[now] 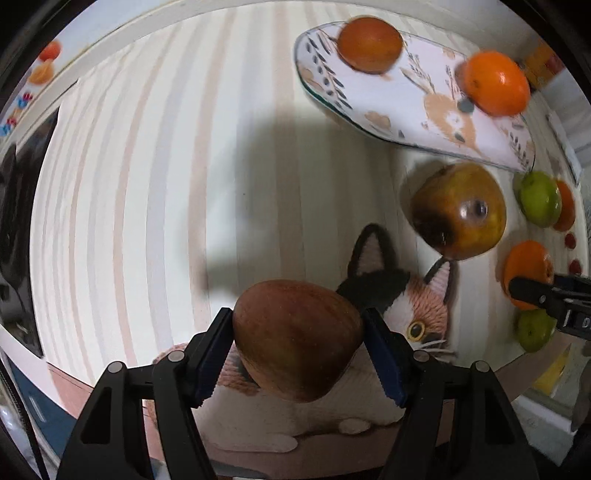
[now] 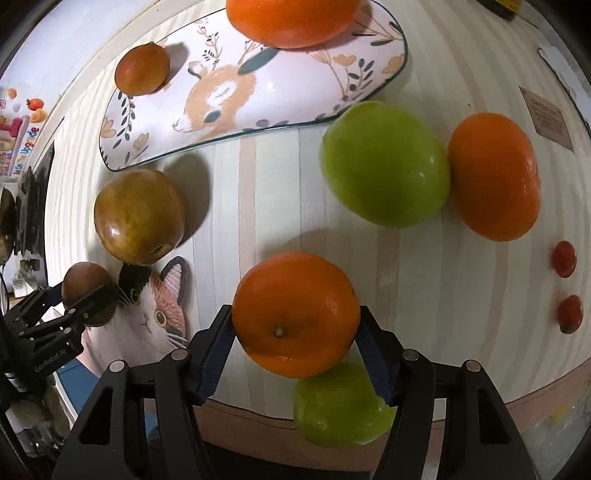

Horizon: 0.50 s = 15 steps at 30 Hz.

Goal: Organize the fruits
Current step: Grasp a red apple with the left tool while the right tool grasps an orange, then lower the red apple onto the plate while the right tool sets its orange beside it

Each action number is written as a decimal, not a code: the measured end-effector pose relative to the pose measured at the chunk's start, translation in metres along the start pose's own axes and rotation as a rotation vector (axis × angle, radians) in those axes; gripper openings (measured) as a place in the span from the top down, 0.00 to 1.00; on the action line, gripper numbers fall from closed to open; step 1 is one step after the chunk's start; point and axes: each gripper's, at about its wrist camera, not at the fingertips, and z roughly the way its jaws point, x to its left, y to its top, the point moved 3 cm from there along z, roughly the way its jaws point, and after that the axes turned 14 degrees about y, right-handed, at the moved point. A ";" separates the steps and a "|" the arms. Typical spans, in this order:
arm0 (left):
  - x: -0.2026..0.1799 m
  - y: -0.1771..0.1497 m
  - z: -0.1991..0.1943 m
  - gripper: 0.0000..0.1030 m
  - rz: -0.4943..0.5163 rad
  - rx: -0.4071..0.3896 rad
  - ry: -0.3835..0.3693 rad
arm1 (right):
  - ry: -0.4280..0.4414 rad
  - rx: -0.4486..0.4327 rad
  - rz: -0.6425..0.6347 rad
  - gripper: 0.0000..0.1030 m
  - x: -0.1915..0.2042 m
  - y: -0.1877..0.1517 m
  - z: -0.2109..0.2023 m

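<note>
My left gripper (image 1: pixel 299 350) points down over the striped table, shut on a red-brown apple (image 1: pixel 295 339) that sits above a cat-shaped mat (image 1: pixel 417 306). The right wrist view shows this apple (image 2: pixel 86 284) at the far left. My right gripper (image 2: pixel 295 347) has its pads against both sides of an orange (image 2: pixel 295 314), shut on it, with a green apple (image 2: pixel 340 406) lying just beneath. A deer-patterned plate (image 2: pixel 258 92) at the back holds an orange (image 2: pixel 291 18) and a brownish-orange fruit (image 2: pixel 142 70).
A brown-green apple (image 2: pixel 138 218) lies between plate and cat mat. A green apple (image 2: pixel 384 164) touches another orange (image 2: pixel 493 177) on the right. Two small red tomatoes (image 2: pixel 564 258) sit near the right edge. The table's front edge runs under both grippers.
</note>
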 end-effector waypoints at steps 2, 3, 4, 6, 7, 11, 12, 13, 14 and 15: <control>0.003 -0.001 0.000 0.34 -0.014 0.001 0.001 | 0.002 -0.002 0.002 0.34 0.000 0.001 0.001; 0.007 -0.003 0.002 0.34 -0.023 0.002 -0.001 | 0.001 -0.002 0.000 0.34 -0.001 0.004 0.000; 0.007 -0.004 0.002 0.34 -0.026 0.001 0.002 | -0.002 -0.005 -0.006 0.34 0.000 0.006 0.000; 0.004 -0.004 0.001 0.34 -0.027 0.000 0.010 | -0.011 -0.012 -0.021 0.35 0.001 0.003 -0.001; 0.004 -0.006 0.000 0.34 -0.026 0.001 0.010 | -0.018 -0.014 -0.031 0.35 0.003 0.004 -0.003; 0.004 0.010 -0.010 0.34 -0.037 0.003 -0.019 | -0.020 -0.049 -0.056 0.36 0.015 0.000 -0.012; 0.008 0.013 -0.016 0.34 -0.043 -0.002 -0.033 | -0.012 -0.058 -0.058 0.36 0.016 -0.004 -0.019; 0.009 0.016 -0.024 0.34 -0.049 -0.011 -0.049 | 0.003 -0.071 -0.059 0.36 0.019 -0.004 -0.024; 0.014 0.021 -0.034 0.34 -0.056 -0.022 -0.063 | 0.019 -0.084 -0.059 0.36 0.022 -0.001 -0.031; 0.018 0.024 -0.042 0.34 -0.062 -0.029 -0.075 | 0.036 -0.101 -0.059 0.36 0.025 0.002 -0.039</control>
